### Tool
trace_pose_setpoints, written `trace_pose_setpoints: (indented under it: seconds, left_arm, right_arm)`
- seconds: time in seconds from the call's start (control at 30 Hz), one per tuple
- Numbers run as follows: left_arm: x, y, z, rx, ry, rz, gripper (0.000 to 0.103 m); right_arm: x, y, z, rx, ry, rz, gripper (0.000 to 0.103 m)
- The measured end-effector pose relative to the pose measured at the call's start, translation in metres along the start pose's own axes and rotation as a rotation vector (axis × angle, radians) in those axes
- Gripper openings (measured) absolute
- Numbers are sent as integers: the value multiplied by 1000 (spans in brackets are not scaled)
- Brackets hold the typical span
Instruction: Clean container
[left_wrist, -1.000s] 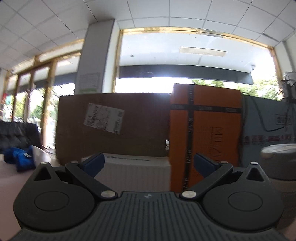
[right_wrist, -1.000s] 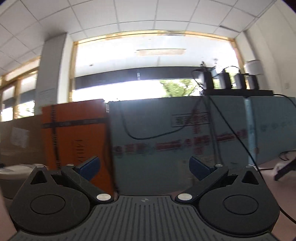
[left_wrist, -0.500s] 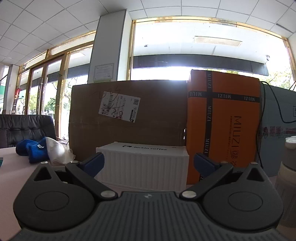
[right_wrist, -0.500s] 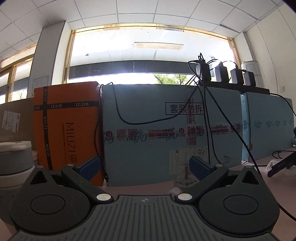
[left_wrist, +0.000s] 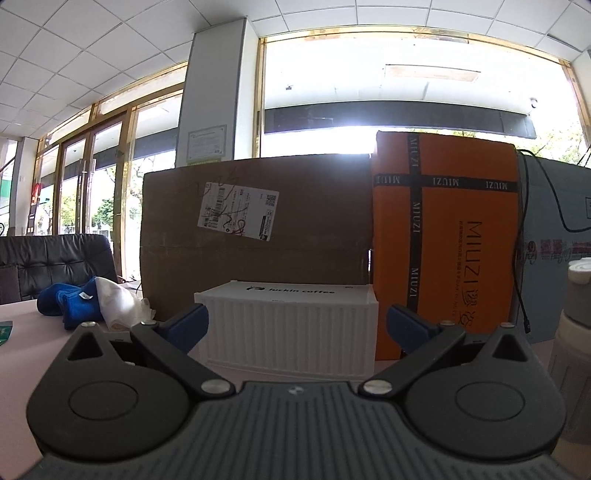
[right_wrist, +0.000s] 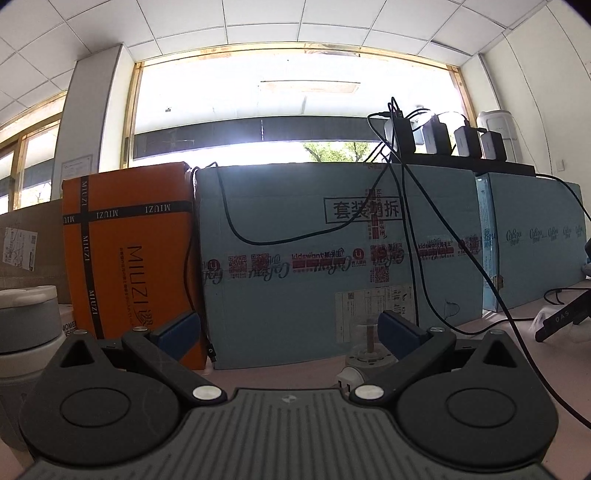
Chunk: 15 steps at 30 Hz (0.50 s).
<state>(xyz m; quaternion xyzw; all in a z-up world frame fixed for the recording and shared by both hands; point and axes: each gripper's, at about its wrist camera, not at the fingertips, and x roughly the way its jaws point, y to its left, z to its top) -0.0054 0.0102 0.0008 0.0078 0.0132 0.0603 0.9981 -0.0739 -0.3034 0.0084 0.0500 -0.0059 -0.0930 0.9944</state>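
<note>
1. Both tools are idle. My left gripper (left_wrist: 295, 325) has its jaws spread wide with nothing between them, and my right gripper (right_wrist: 290, 330) is the same.
2. The container (right_wrist: 27, 325) I take to be the task's thing is the pale lidded jar standing upright on the pink table (right_wrist: 295, 369). It sits at the far left of the right wrist view and the far right of the left one (left_wrist: 576, 325), so it stands between the two grippers.
3. Handling, as I judge it: rigid plastic, probably light, smooth and likely slippery on the wall. The grey band under the lid looks like the better place to clamp. I cannot tell whether it is full.
4. A blue cloth (left_wrist: 70, 304) and white tissue (left_wrist: 118, 304) lie well to the left, likely the wiping material.
5. Room is tight behind: a white luckin coffee box (left_wrist: 291, 332), brown carton (left_wrist: 255, 229), orange MIUZI box (left_wrist: 447, 251) and light blue carton (right_wrist: 340, 258) form a wall.
6. Black cables (right_wrist: 417, 240) hang down the blue carton, and a small spool (right_wrist: 367, 347) sits just beyond my right fingers; I would keep swings low and towards me.
</note>
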Motion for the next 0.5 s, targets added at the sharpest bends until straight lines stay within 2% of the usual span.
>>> trace_pose_setpoints:
  seconds: [0.5]
  left_arm:
    - [-2,2,0,-4,-7,-6,103]
  right_arm:
    - [2,-2,0,24,12,-6,103]
